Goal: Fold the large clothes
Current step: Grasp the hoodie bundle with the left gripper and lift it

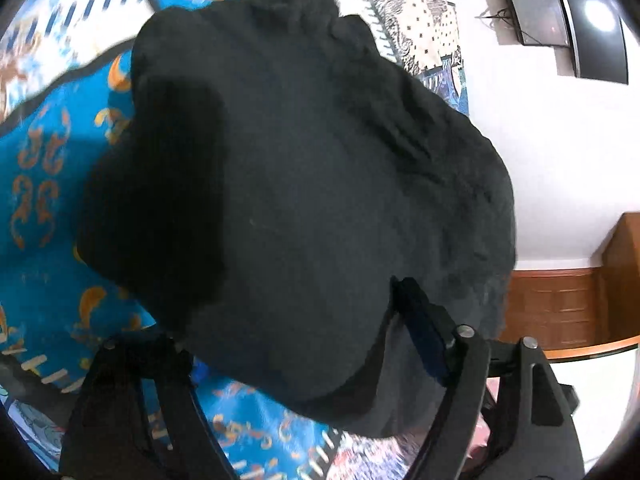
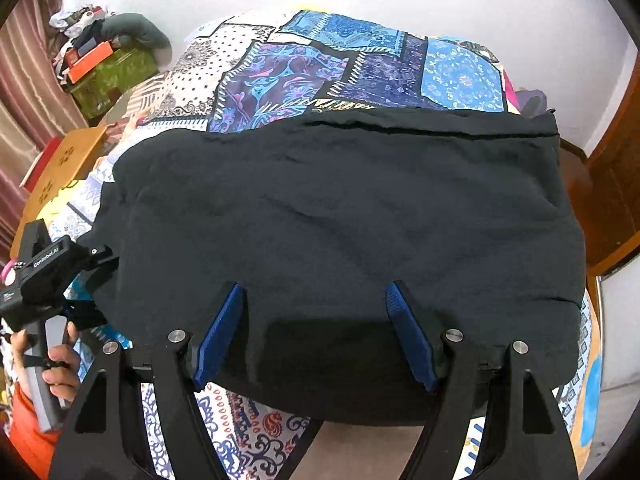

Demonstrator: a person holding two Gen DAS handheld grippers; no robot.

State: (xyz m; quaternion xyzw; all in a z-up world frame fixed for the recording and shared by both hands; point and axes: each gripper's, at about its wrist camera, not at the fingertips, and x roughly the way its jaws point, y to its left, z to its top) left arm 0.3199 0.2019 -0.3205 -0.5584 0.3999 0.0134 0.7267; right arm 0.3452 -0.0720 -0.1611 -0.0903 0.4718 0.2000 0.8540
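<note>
A large black garment (image 2: 340, 216) lies spread across a patchwork bedspread (image 2: 360, 64), its far hem running straight along the back. My right gripper (image 2: 315, 286) stands open at the near edge, and the blue pads (image 2: 408, 332) sit wide apart with the cloth lying between them. In the left wrist view the same black garment (image 1: 304, 184) is bunched and fills the middle. My left gripper (image 1: 288, 312) is open around a thick fold. One blue pad (image 1: 420, 336) shows, and cloth hides the other finger. From the right wrist view the left gripper (image 2: 100, 264) sits at the garment's left edge.
A hand (image 2: 60, 364) with an orange sleeve holds the left gripper's handle. A cluttered green box (image 2: 112, 72) and a wooden board (image 2: 60, 168) stand left of the bed. A wall screen (image 1: 536, 8) and wooden furniture (image 1: 560, 304) are at the right.
</note>
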